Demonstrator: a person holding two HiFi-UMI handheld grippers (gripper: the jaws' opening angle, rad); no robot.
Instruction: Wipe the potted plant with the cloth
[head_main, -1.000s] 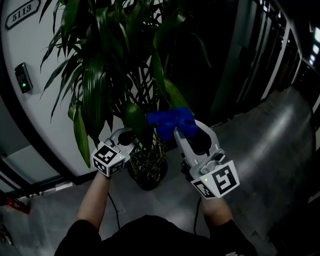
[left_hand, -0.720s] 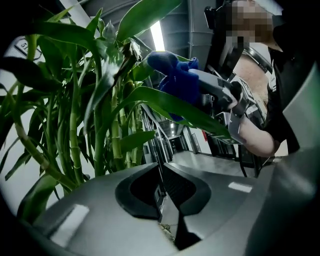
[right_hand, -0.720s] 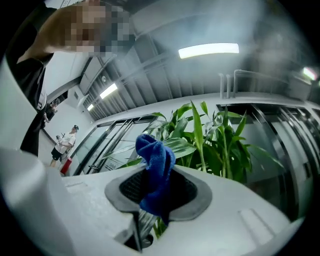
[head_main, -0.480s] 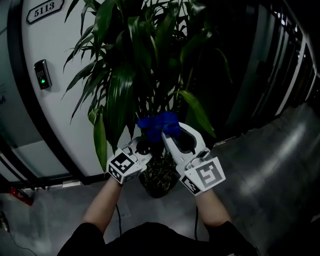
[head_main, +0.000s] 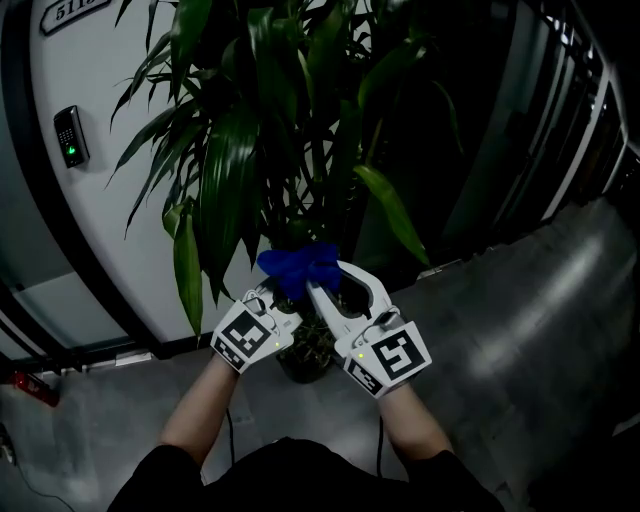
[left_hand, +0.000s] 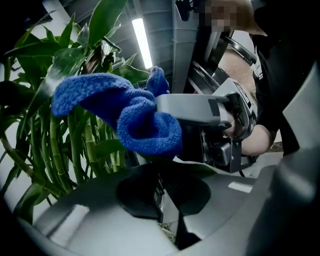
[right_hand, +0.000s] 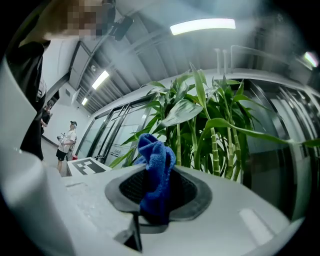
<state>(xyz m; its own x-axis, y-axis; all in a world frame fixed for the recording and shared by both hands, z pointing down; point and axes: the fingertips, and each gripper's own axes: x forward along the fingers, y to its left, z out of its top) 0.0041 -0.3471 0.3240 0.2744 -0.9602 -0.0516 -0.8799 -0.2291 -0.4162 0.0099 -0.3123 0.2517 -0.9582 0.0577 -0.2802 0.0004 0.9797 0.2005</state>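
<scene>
Cloth (head_main: 295, 268) clamped in the right gripper (head_main: 318, 284), lower centre, low on the potted plant (head_main: 240, 150); left gripper (head_main: 272, 297) narrow, seemingly pinching a leaf (left_hand: 200, 170); wiping underway, most foliage apparently left

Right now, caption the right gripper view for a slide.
The right tool clamps the blue cloth, facing the potted plant.
</scene>
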